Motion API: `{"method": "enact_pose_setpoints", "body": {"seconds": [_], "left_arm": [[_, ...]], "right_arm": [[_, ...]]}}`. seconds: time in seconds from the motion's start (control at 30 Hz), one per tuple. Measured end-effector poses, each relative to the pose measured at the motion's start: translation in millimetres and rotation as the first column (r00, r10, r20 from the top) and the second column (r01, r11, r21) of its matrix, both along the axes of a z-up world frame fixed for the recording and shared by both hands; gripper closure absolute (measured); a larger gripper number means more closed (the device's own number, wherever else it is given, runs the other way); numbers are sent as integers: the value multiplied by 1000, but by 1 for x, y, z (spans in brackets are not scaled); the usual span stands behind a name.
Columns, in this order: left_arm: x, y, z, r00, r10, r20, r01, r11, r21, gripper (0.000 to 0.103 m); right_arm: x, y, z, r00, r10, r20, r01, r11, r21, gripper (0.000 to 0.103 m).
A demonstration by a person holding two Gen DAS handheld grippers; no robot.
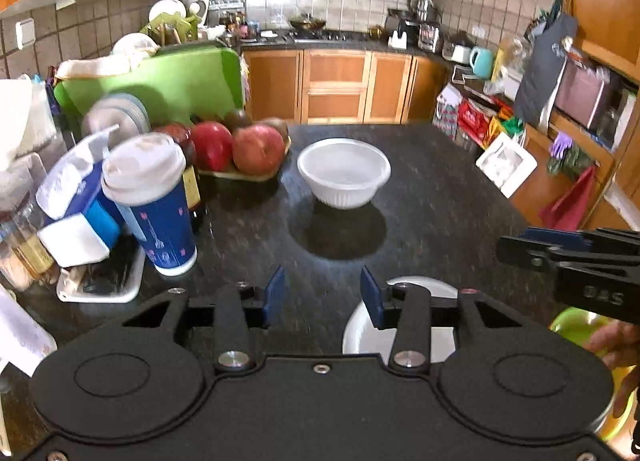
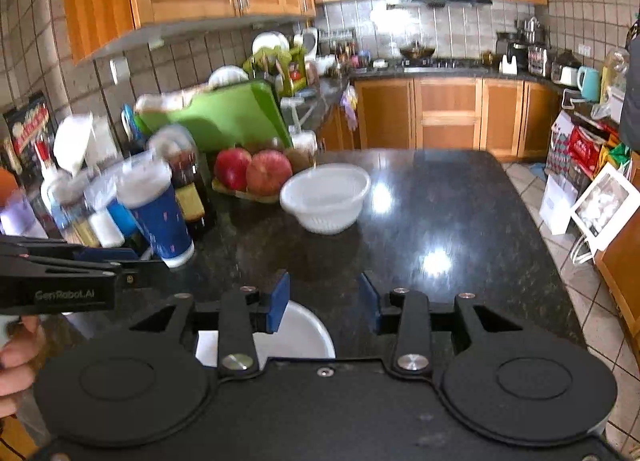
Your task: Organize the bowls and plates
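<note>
- The left gripper (image 1: 323, 295) hangs over the dark worktop (image 1: 420, 197) — its jaws are wide and hold nothing.
- The right gripper (image 2: 325, 301) is wide too, with nothing in it.
- A white bowl (image 1: 344, 173) sits far out on the worktop, just right of the red apples (image 1: 236, 149).
- A white plate (image 1: 368, 335) lies near, under the left gripper's right finger.
- A green bowl (image 1: 580, 327) peeks in at the near right.
- A blue cup (image 1: 154, 201) stands on the left.

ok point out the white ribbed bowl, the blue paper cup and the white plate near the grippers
white ribbed bowl (image 1: 344, 175), left wrist view, on its inner wall
blue paper cup (image 1: 162, 227), left wrist view, on its blue side
white plate (image 2: 300, 335), right wrist view, on its bare surface
</note>
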State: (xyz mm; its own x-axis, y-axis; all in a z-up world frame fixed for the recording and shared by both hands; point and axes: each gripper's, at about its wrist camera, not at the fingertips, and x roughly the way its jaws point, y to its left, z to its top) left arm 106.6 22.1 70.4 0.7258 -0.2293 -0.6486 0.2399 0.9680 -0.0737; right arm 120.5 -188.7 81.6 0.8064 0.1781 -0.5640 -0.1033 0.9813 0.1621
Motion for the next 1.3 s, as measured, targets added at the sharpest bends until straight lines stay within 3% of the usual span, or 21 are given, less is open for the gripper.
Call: {"method": "enact_pose_setpoints", "body": {"seconds": [0.17,0.33,0.53,0.67,0.83,1.07,1.3], "left_arm": [[19,7,14,1000,20,6,-20,999,-38,44],[47,6,22,999,48,-13,-48,998,-28,46],[82,2,24,998,58,-29,-59,998,-19,46],[106,-4,17,995,80,-57,-81,996,-22,47],[129,-19,-1,992,93,-83,-91,995,29,49],[159,-34,-23,987,104,-122,-94,992,84,49],[180,-45,-34,982,105,-155,-88,990,113,49]], "right_arm": [[12,-19,34,1000,8,2,-8,1000,4,60],[38,-41,64,1000,-4,24,4,1000,12,60],[87,-62,79,999,54,7,-54,999,-2,59],[125,-65,66,994,78,-79,-80,996,-26,62],[166,-69,30,979,82,-186,-86,996,-11,70],[208,-68,-16,968,54,-246,-63,998,-27,70],[239,-59,-38,959,64,-276,-71,997,-16,70]]}}
